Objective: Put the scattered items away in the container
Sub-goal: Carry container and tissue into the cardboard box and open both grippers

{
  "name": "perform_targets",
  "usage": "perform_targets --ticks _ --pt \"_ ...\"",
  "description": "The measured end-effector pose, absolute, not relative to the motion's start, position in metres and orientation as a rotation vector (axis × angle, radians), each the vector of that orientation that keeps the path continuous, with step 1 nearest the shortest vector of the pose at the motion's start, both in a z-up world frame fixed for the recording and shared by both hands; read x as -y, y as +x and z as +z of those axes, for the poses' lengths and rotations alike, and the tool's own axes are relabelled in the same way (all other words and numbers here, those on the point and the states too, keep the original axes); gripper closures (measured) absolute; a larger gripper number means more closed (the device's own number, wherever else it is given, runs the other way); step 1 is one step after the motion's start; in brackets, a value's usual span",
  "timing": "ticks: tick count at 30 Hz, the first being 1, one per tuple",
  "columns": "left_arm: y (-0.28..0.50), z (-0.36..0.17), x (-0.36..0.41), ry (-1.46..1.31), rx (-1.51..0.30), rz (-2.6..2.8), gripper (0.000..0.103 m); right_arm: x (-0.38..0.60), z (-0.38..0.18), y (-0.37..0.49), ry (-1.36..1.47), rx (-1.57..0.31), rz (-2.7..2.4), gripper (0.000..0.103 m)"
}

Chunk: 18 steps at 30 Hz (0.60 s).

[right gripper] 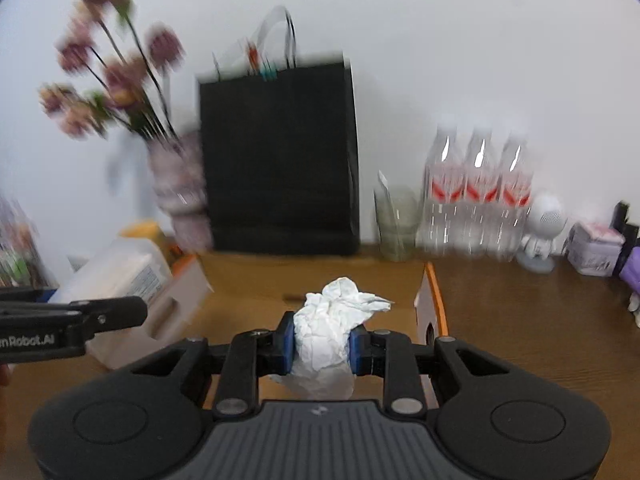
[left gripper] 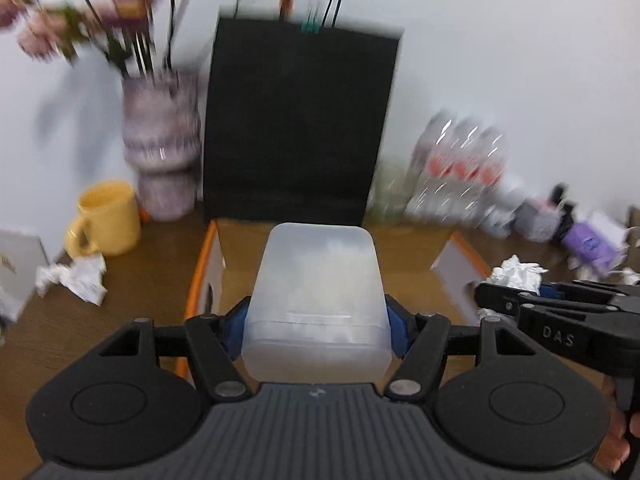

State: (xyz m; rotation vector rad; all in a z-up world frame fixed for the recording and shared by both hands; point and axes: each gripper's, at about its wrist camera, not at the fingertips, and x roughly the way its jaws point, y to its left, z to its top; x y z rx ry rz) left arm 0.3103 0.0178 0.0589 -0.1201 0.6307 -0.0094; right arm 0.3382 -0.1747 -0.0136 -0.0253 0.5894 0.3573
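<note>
Fingers of the left gripper [left gripper: 316, 320] clamp a translucent plastic box [left gripper: 318, 304] above the open cardboard box [left gripper: 460, 268]. Right gripper [right gripper: 322, 344] pinches crumpled white paper [right gripper: 332, 320] over the same box; contents not visible.

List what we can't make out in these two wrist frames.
- Box floor: left wrist view, hidden by the held tub; right wrist view, by the held paper wad.
- Bottles label text: motion blur in both views.
- Tub label: right wrist view, too blurred to read.
- White card: left wrist view, cut off by the left edge.
</note>
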Motion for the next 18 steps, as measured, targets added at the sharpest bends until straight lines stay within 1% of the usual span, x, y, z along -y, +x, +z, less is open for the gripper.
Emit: perform_targets --ticks 4,10,11,13,14,15,16,17,18 --pt "0.369 0.022 -0.018 -0.137 -0.796 0.034 0.036 0.166 -0.044 0.388 -0.036 -0.711 0.352 0.079" --pt "0.399 -0.008 -0.013 -0.1 -0.89 0.067 0.036 0.162 -0.073 0.418 -0.023 -0.822 0.351 0.077" --pt "0.4 -0.01 -0.014 -0.103 -0.899 0.066 0.036 0.16 -0.076 0.418 -0.031 -0.831 0.354 0.073" --pt "0.403 -0.013 -0.015 -0.106 -0.917 0.059 0.036 0.156 -0.079 0.419 -0.055 -0.845 0.342 0.068" --pt "0.402 -0.014 -0.015 -0.106 -0.926 0.053 0.036 0.155 -0.08 0.419 -0.068 -0.854 0.339 0.059" --pt "0.402 -0.014 -0.014 -0.103 -0.931 0.047 0.035 0.153 -0.081 0.419 -0.076 -0.863 0.34 0.043" --pt "0.401 -0.013 -0.013 -0.098 -0.927 0.042 0.031 0.153 -0.08 0.417 -0.079 -0.87 0.339 0.035" --pt "0.4 -0.011 -0.013 -0.092 -0.92 0.057 0.023 0.154 -0.078 0.415 -0.078 -0.865 0.338 0.03" --pt "0.398 -0.008 -0.014 -0.086 -0.906 0.073 0.019 0.156 -0.075 0.411 -0.077 -0.85 0.339 0.029"
